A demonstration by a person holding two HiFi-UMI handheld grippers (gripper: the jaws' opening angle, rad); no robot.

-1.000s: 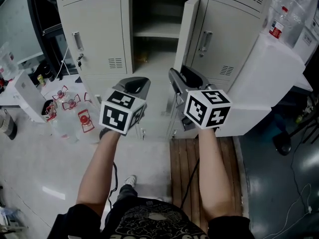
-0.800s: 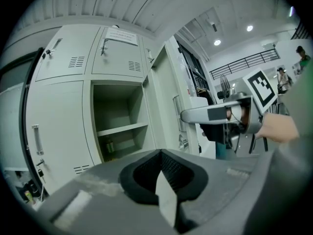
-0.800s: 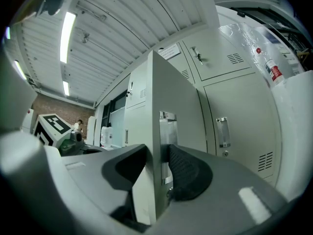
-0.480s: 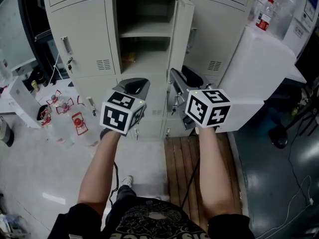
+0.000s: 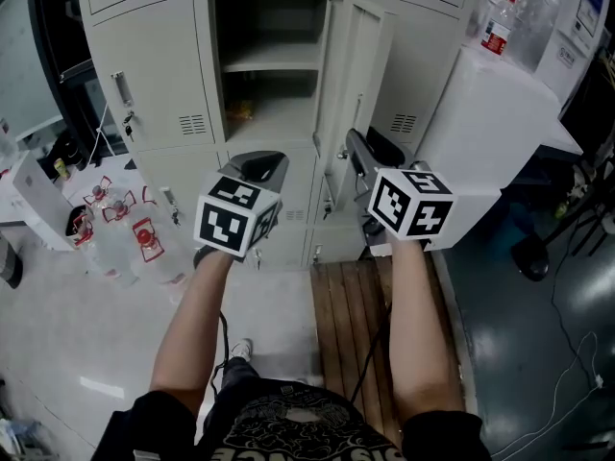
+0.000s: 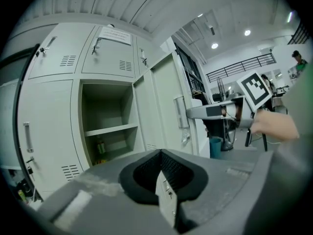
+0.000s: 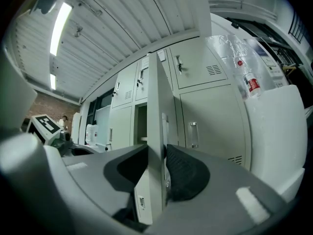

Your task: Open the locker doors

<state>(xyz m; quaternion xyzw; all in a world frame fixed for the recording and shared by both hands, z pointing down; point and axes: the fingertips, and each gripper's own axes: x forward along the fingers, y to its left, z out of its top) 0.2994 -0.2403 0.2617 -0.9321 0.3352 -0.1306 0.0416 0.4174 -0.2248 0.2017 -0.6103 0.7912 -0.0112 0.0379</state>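
Locker door at 1 o'clock has swung wider. Right gripper jaws, just closing further, clamp its edge. Left gripper jaws together, empty. Judgement: follow hinge arc, keep pinch square.

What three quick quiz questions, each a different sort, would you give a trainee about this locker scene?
1. True or false: the middle locker door stands open.
2. Which gripper has that door's edge between its jaws? A left, B right, C neither.
3. Fill in: a plastic ___ with a red label stands on the white cabinet.
Key: 1 true. 2 B: the right gripper, whose jaws have just been closing, grips the edge. 3 bottle.
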